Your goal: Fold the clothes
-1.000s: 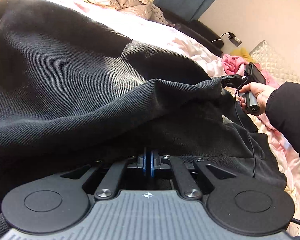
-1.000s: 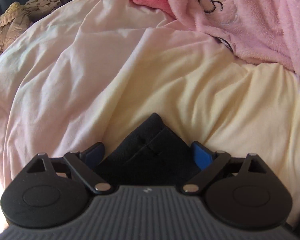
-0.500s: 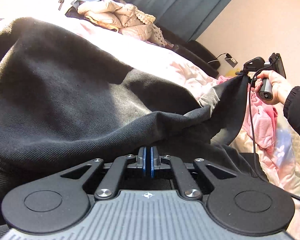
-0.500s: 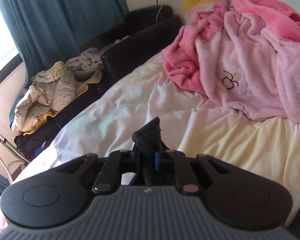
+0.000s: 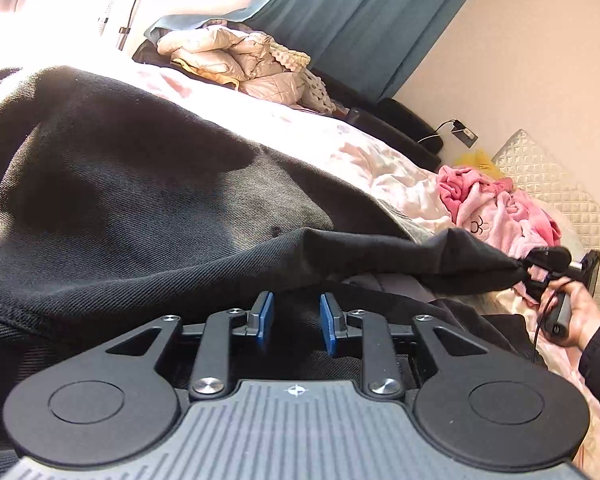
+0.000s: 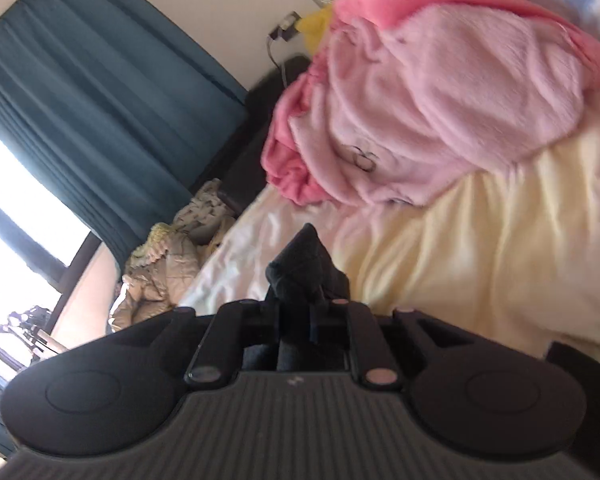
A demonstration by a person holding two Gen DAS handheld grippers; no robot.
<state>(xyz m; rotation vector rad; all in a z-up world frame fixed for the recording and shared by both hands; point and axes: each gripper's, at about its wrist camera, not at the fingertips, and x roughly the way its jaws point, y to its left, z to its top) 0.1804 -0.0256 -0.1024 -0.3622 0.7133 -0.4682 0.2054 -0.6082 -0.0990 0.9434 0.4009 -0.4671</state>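
Left gripper: blue pads parted with a clear gap, gripping nothing, black fabric lying just beyond and beneath the tips. Right gripper: fingers pinched together on a bunched corner of the black garment, a dark peak of cloth poking out toward twelve o'clock.

Black garment spread wide over the bed, filling the left wrist view from nine through twelve o'clock; one edge pulled taut toward three o'clock, ending at the right hand and its tool.

Judged step: drawing the held corner across to make a fold. To do it well: keep the edge taut and level, carry it over in one smooth arc, then re-grip a matching corner with the free left tool so both edges land aligned and without bunching.

Only in the left wrist view: the stretched line of cloth, the hand, the garment's full spread. Only in the right wrist view: the pinch itself, close up, though motion blur makes the exact depth of the bite hard to judge.

Farther out: pink fleece garment at one o'clock in the right view, teal curtain at ten, beige quilted jacket at twelve in the left view.
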